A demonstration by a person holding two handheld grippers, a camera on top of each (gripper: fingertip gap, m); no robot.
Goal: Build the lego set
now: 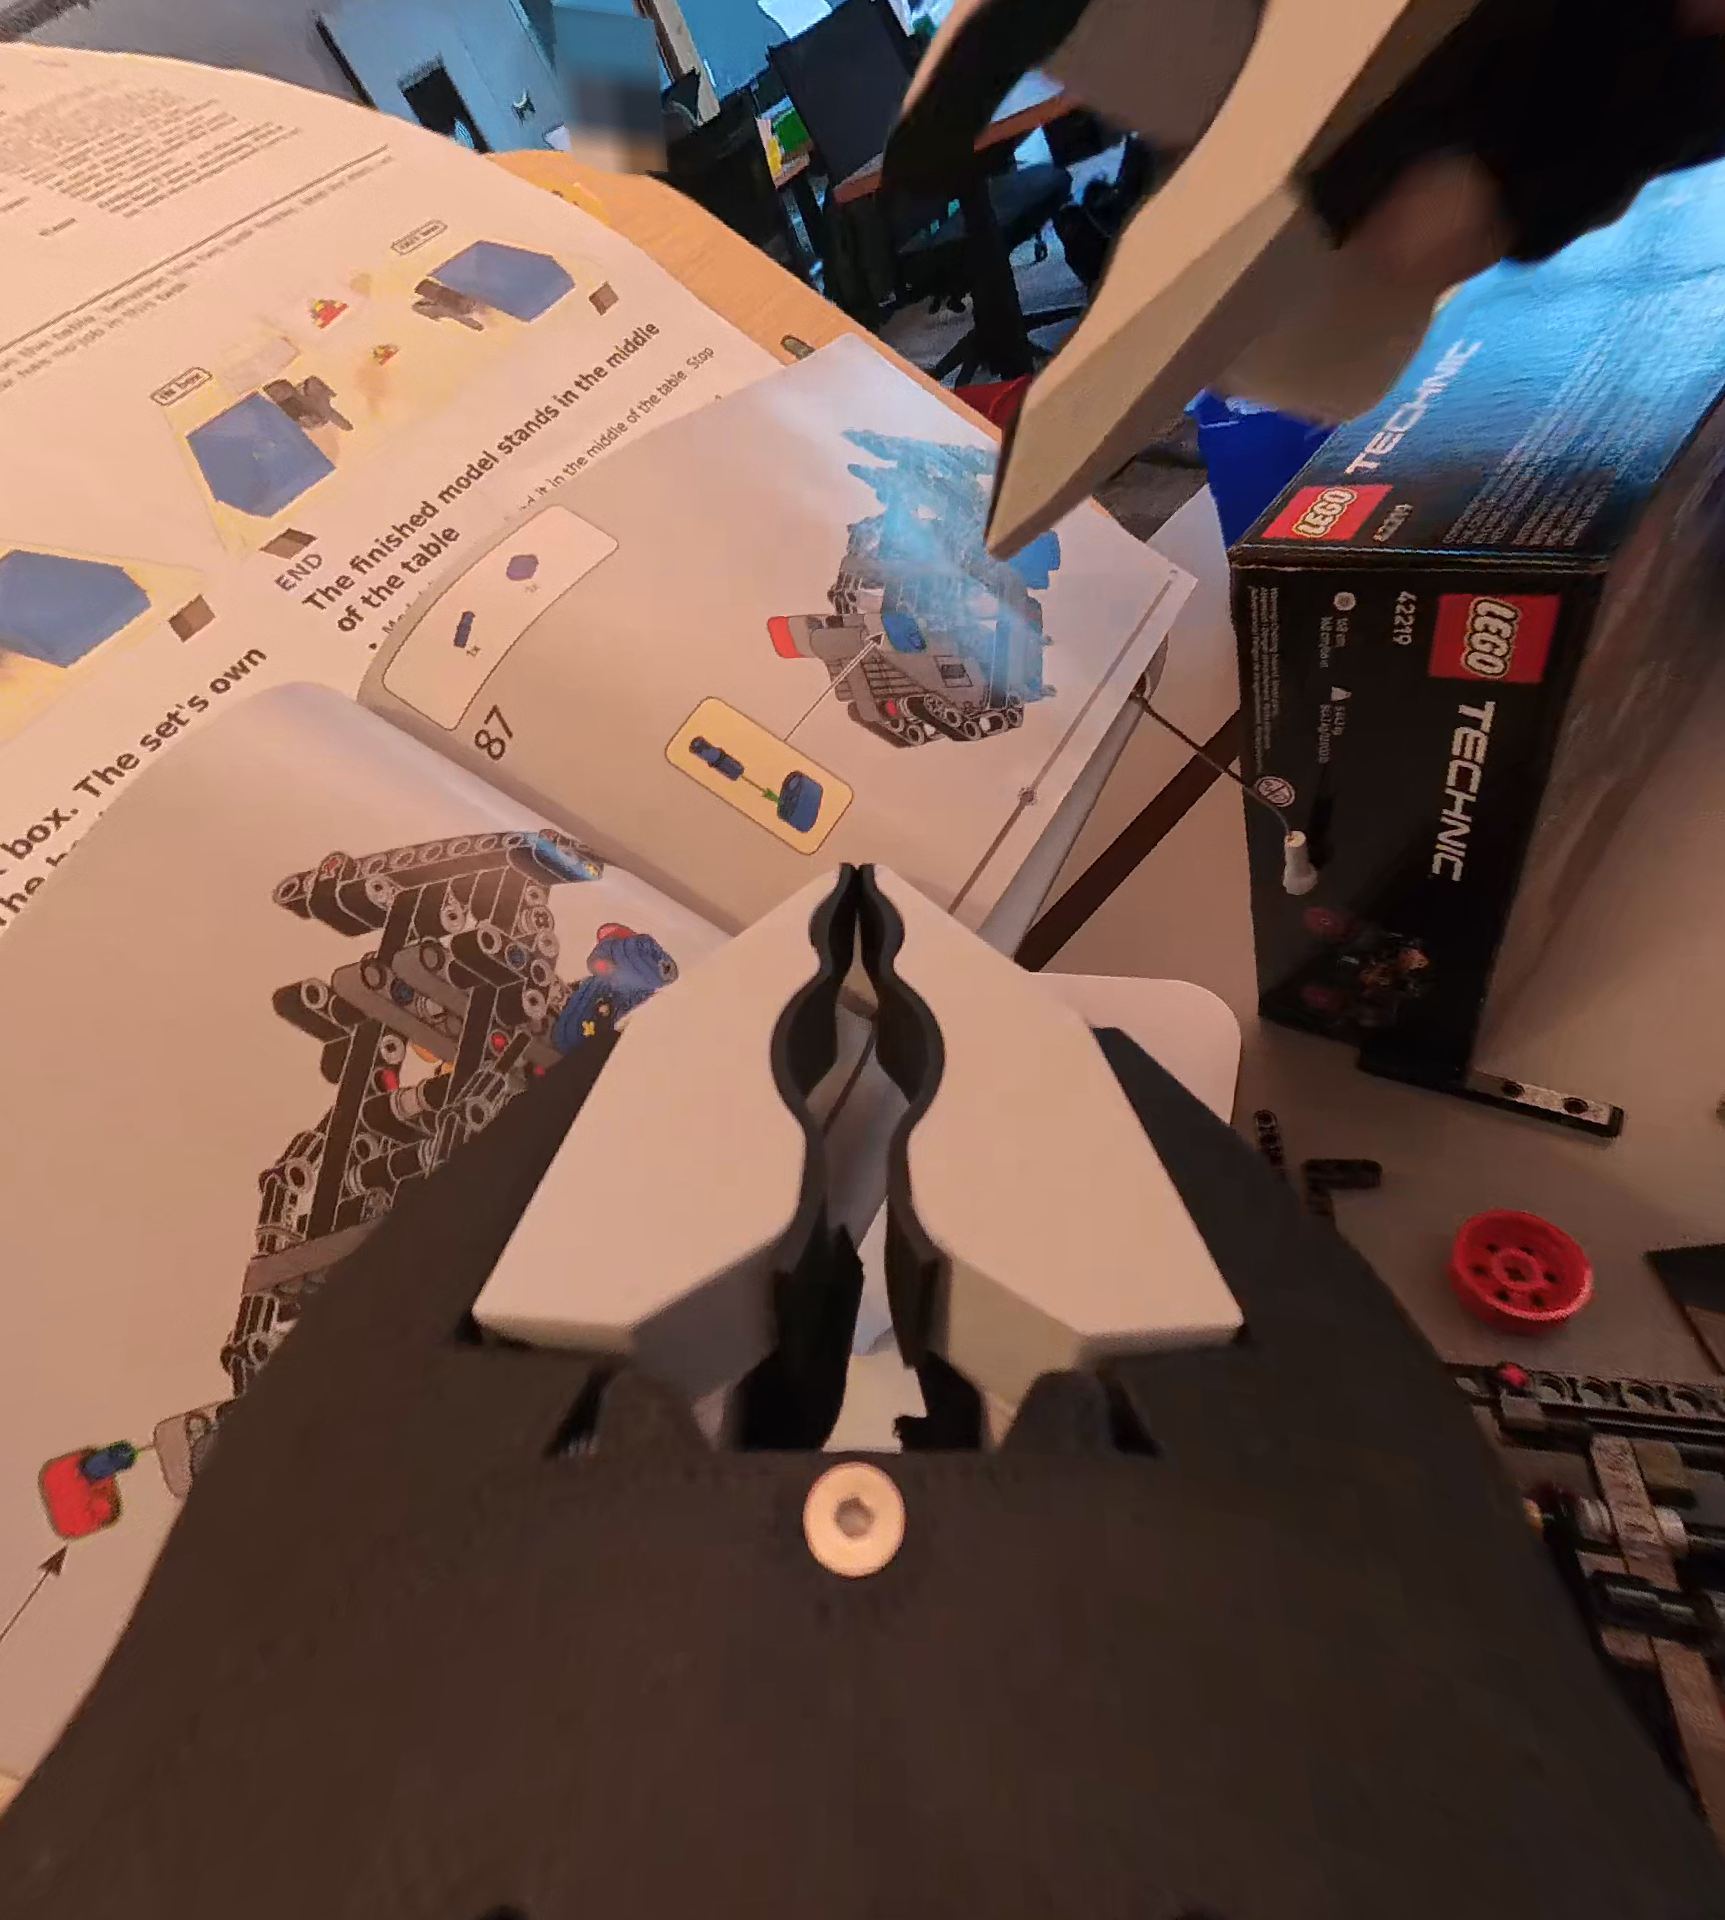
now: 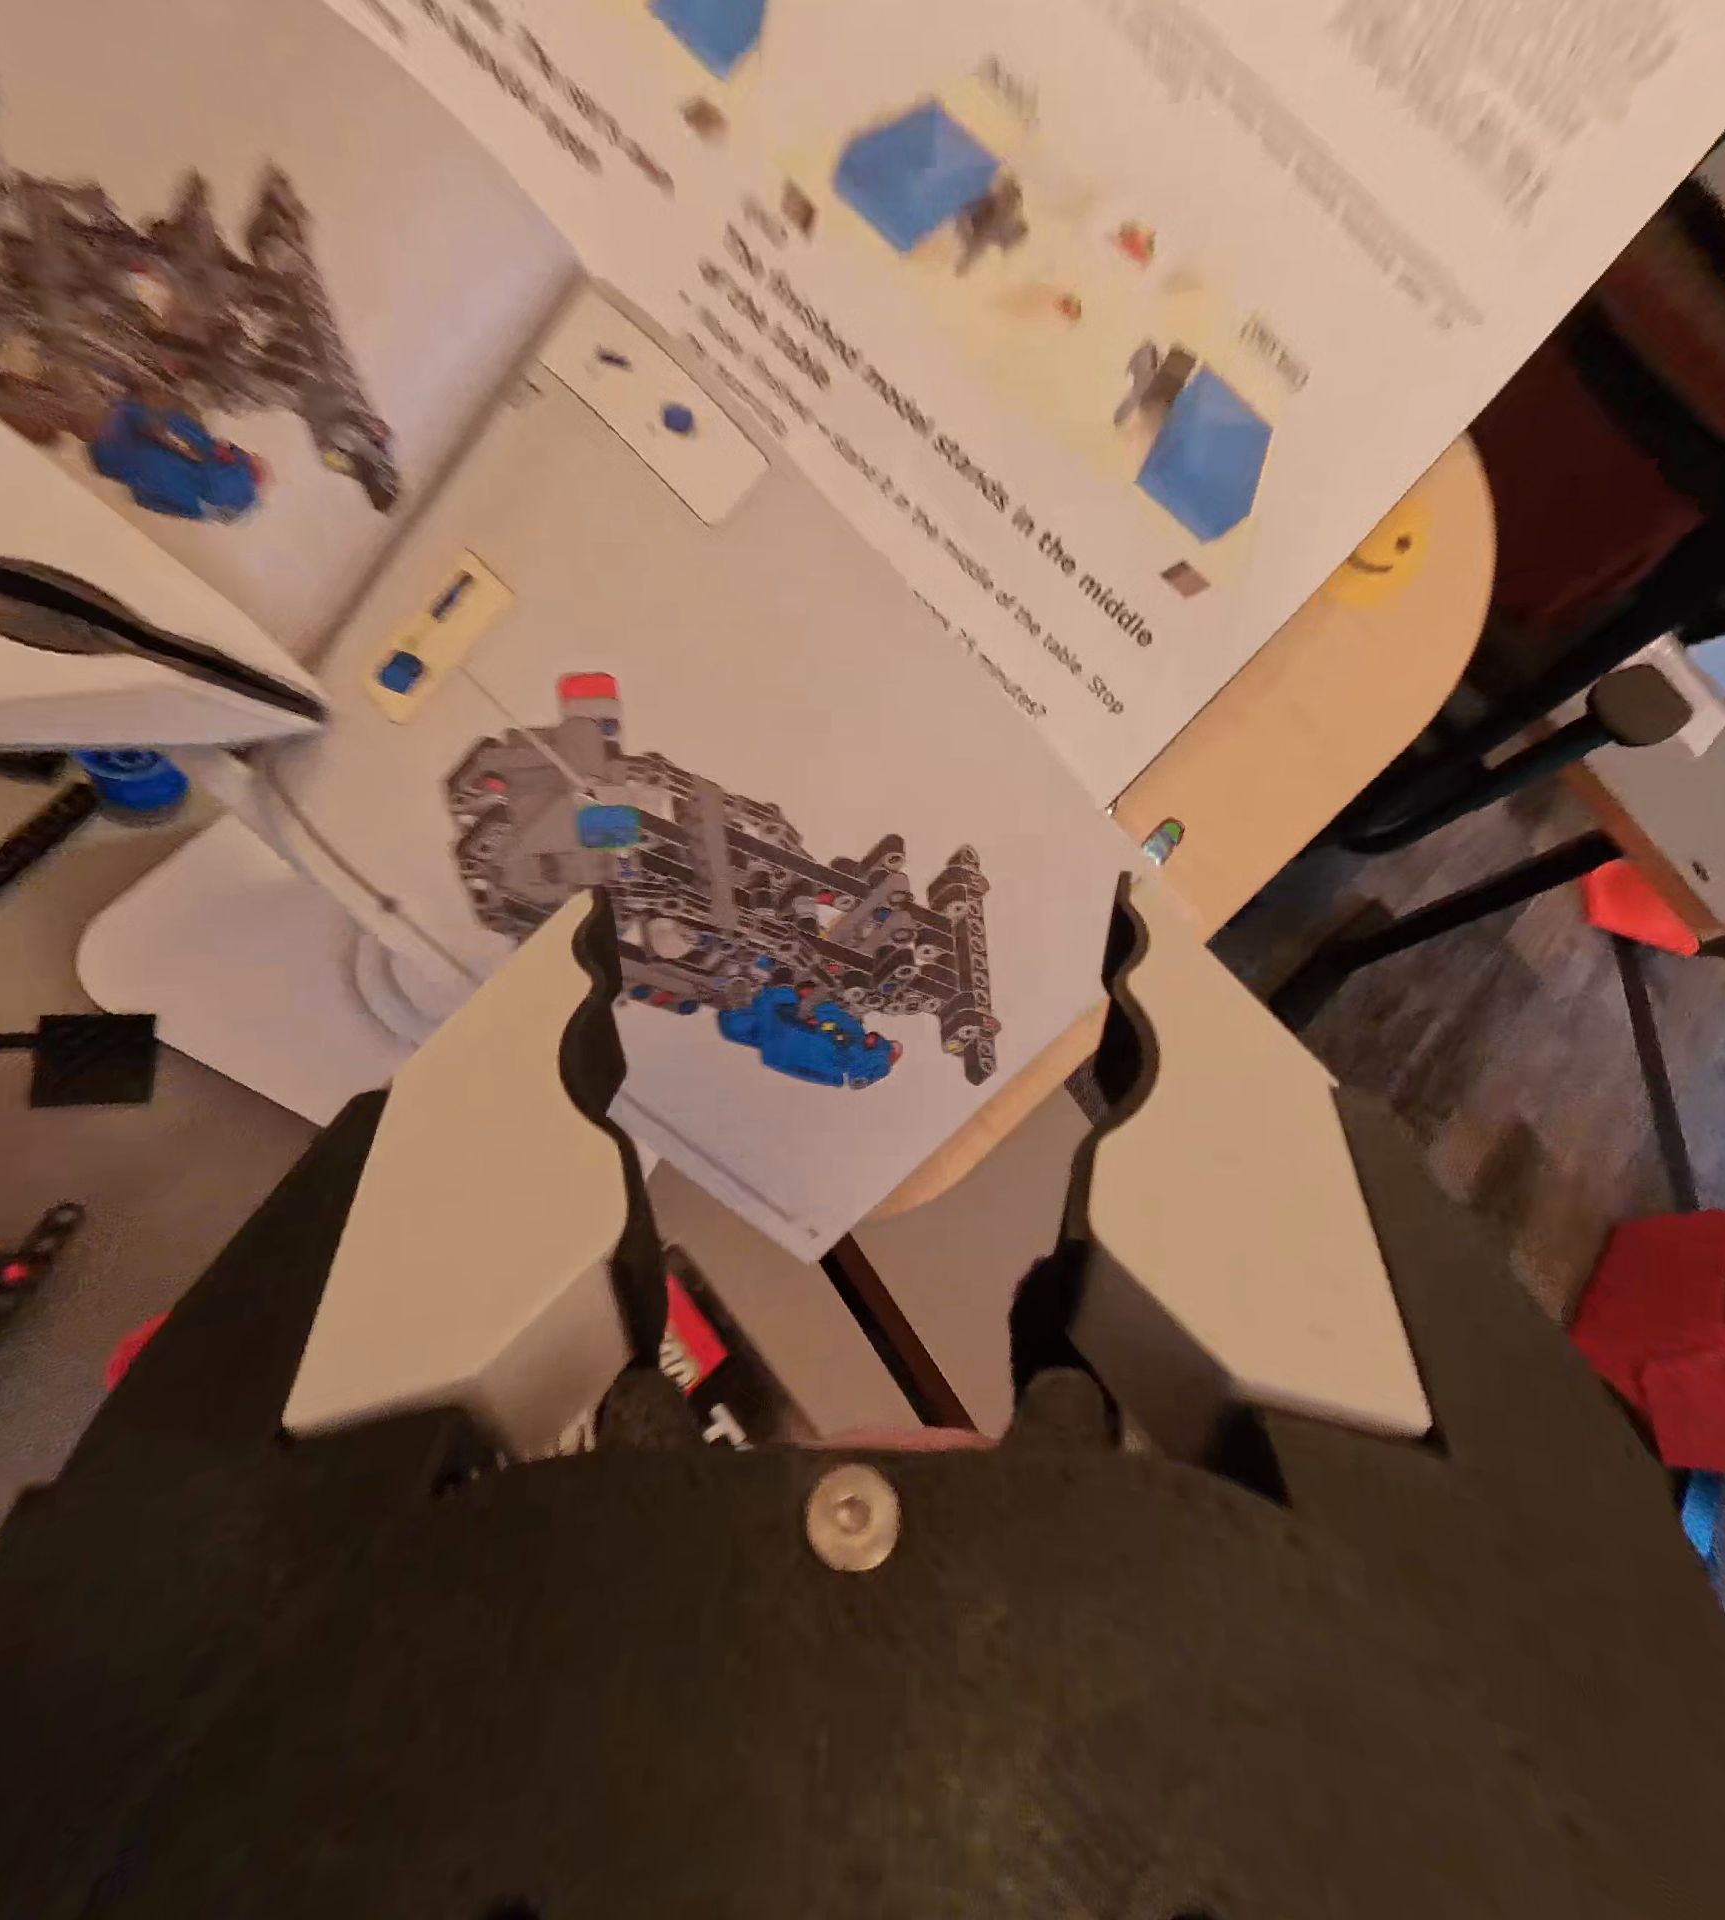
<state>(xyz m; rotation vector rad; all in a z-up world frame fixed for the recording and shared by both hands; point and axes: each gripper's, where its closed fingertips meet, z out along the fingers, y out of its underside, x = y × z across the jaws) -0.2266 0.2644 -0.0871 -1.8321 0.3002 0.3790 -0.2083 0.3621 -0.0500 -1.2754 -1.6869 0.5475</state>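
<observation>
- Left claw (image 1: 856, 883) is being held with tips together, nothing visibly gripped; right claw (image 2: 858, 914) is being held apart, empty.
- Instruction booklet (image 1: 899, 540) is being hovered over by both claws; the right is judged nearer its open page.
- Partial model (image 1: 1689, 1558) and red wheel (image 1: 1520, 1270) are being shown on the surface only in the left view, to that claw's right.

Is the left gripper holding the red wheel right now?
No, the red wheel lies loose on the table, off to the side of the left gripper, whose jaws are shut and empty.
</observation>
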